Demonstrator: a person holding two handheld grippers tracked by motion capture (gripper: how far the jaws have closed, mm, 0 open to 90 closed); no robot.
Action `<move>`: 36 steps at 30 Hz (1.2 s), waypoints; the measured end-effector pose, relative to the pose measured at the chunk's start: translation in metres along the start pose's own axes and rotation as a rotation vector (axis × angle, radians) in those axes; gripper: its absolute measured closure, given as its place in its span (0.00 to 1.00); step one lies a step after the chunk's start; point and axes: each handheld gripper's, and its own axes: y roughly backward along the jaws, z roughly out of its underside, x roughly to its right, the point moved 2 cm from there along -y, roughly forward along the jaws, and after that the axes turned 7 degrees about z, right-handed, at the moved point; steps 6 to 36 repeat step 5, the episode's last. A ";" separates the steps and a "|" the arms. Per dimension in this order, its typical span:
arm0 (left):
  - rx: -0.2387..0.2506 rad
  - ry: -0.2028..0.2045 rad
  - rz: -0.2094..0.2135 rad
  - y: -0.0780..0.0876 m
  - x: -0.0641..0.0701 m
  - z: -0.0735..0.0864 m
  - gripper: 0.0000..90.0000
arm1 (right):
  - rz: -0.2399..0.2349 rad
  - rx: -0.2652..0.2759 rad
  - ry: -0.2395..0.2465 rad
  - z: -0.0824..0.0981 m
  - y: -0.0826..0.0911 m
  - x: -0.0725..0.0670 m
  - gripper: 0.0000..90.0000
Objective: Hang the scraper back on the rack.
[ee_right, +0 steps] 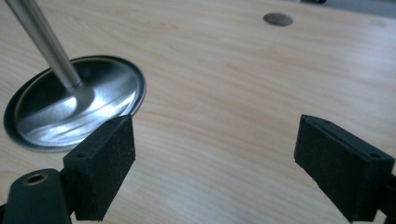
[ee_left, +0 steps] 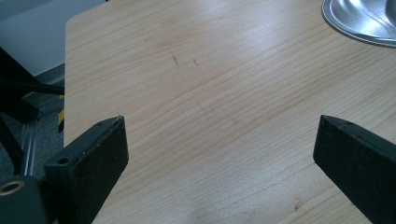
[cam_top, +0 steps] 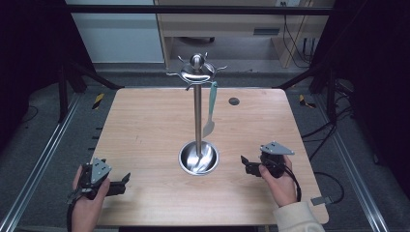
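Note:
A steel utensil stand [cam_top: 197, 111] rises from a round dished base [cam_top: 198, 157] at the middle of the wooden table [cam_top: 145, 125]. From a hook on its top ring [cam_top: 197, 71] hangs a pale green spatula [cam_top: 211, 108]. My left gripper [cam_top: 124, 181] rests at the table's front left, held by a hand, its jaws wide apart over bare wood [ee_left: 219, 140]. At the front right my right gripper [cam_top: 244, 162] is also open, pointing at the base [ee_right: 74, 107], with the pole [ee_right: 44, 42] beyond its left jaw.
A small dark round grommet [cam_top: 234, 101] sits in the table's far right part, the same grommet [ee_right: 278, 19] seen ahead of the right gripper. Metal rails and black frame legs flank the table. A desk stands behind it.

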 end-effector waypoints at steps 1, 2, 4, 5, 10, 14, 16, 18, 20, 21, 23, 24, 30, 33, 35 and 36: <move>0.000 -0.002 -0.002 0.000 0.000 0.000 0.03 | -0.009 -0.016 -0.006 0.003 -0.002 0.000 0.15; 0.001 -0.001 -0.001 0.000 0.000 -0.001 0.03 | -0.013 -0.033 -0.010 0.004 -0.003 0.000 0.15; -0.004 -0.009 0.002 -0.001 0.001 -0.001 0.03 | -0.008 -0.044 -0.014 0.007 -0.004 0.003 0.14; -0.003 -0.013 0.003 -0.002 0.002 -0.002 0.03 | -0.006 -0.050 -0.023 0.008 -0.004 0.004 0.14; -0.003 -0.013 0.003 -0.002 0.002 -0.002 0.03 | -0.006 -0.050 -0.023 0.008 -0.004 0.004 0.14; -0.003 -0.013 0.003 -0.002 0.002 -0.002 0.03 | -0.006 -0.050 -0.023 0.008 -0.004 0.004 0.14; -0.003 -0.013 0.003 -0.002 0.002 -0.002 0.03 | -0.006 -0.050 -0.023 0.008 -0.004 0.004 0.14; -0.003 -0.013 0.003 -0.002 0.002 -0.002 0.03 | -0.006 -0.050 -0.023 0.008 -0.004 0.004 0.14; -0.003 -0.013 0.003 -0.002 0.002 -0.002 0.03 | -0.006 -0.050 -0.023 0.008 -0.004 0.004 0.14; -0.003 -0.013 0.003 -0.002 0.002 -0.002 0.03 | -0.006 -0.050 -0.023 0.008 -0.004 0.004 0.14; -0.003 -0.013 0.003 -0.002 0.002 -0.002 0.03 | -0.006 -0.050 -0.023 0.008 -0.004 0.004 0.14; -0.003 -0.013 0.003 -0.002 0.002 -0.002 0.03 | -0.006 -0.050 -0.023 0.008 -0.004 0.004 0.14; -0.003 -0.013 0.003 -0.002 0.002 -0.002 0.03 | -0.006 -0.050 -0.023 0.008 -0.004 0.004 0.14; -0.003 -0.013 0.003 -0.002 0.002 -0.002 0.03 | -0.006 -0.050 -0.023 0.008 -0.004 0.004 0.14; -0.003 -0.013 0.003 -0.002 0.002 -0.002 0.03 | -0.006 -0.050 -0.023 0.008 -0.004 0.004 0.14; -0.003 -0.013 0.003 -0.002 0.002 -0.002 0.03 | -0.006 -0.050 -0.023 0.008 -0.004 0.004 0.14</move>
